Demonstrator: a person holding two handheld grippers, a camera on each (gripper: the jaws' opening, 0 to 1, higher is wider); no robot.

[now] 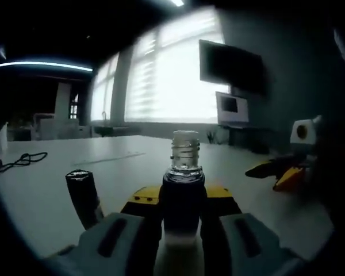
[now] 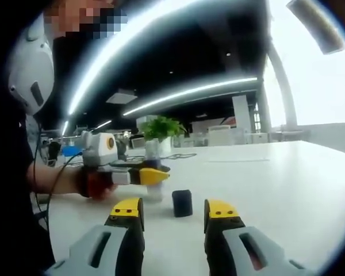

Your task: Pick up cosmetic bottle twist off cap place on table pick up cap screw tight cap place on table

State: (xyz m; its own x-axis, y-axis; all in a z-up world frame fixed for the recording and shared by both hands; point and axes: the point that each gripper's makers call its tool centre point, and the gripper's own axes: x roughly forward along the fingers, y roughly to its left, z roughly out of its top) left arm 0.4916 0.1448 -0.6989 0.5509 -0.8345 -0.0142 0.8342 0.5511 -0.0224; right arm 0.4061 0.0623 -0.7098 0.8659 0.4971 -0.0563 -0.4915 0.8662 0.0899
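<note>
**Bottle uncapped in left grip, cap on table**

Left hand-held gripper (image 1: 183, 227) is clamped on the cosmetic bottle (image 1: 184, 184), jaws tight against its dark body, bottle upright, bare threaded neck on top with no cap on. In the right gripper view the same left hand-held gripper (image 2: 152, 175) is level above the table (image 2: 276, 190), held by a person's hand (image 2: 95, 184) with the forearm coming in from the table's near edge; the bottle hangs below the yellow tips, its base about at the tabletop, contact unclear. Right hand-held gripper (image 2: 173, 215) is open, jaws apart, nothing between them, hovering low over the table. The black cap (image 2: 182, 203) stands on the table just ahead of the open jaws, beside the bottle, not touching it. Right hand-held gripper (image 1: 282, 172) also appears in the left gripper view. A second dark bottle (image 1: 84, 195) stands beside the left jaw. A black cable (image 1: 23, 160) lies towards the far edge.
</note>
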